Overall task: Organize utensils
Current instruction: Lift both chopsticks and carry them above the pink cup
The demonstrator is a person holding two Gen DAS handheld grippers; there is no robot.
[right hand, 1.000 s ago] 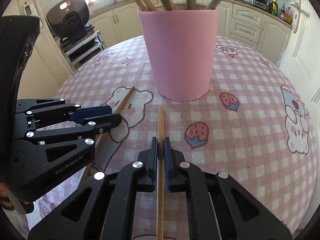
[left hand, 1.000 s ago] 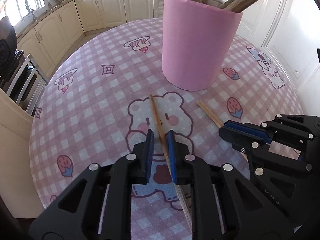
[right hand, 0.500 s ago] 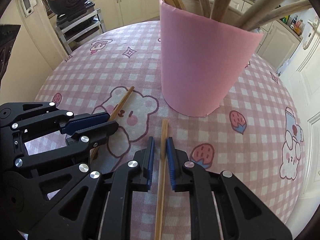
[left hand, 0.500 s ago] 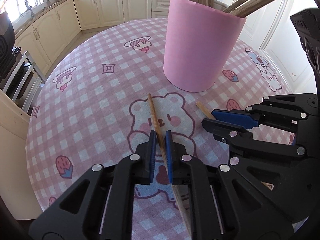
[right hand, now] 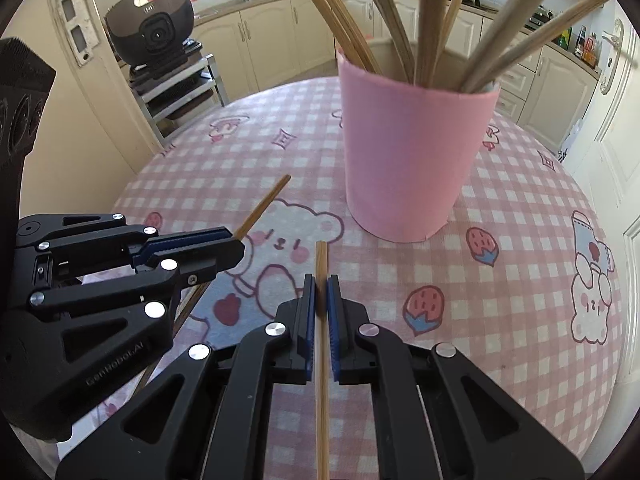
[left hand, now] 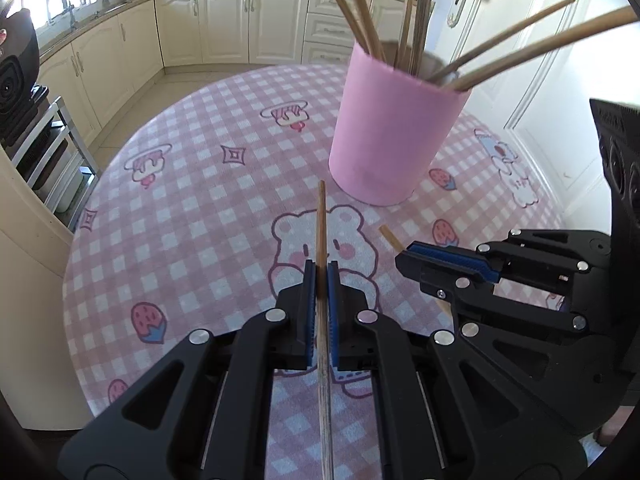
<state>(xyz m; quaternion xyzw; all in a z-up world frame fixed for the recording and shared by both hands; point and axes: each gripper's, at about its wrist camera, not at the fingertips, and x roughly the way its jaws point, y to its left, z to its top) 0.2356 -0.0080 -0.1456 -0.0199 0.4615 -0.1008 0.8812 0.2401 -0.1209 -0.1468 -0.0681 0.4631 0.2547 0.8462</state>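
Chopsticks are clamped one in each claw, both in front of the pink cup (left hand: 394, 136) that stands upright on the desk (left hand: 192, 208) with more sticks fanned out of its top. The left claw (left hand: 321, 270) is closed on its chopstick (left hand: 321, 224), whose tip points at the cup's base and stops just short of it. The right claw (right hand: 321, 284) is closed on the other chopstick (right hand: 321, 258), whose tip also sits near the cup's foot. Both claws tilt steeply down toward the desk, side by side, the left one left of the cup, the right one straight before it. Seen from the right wrist, the left claw's chopstick slants up toward the cup.
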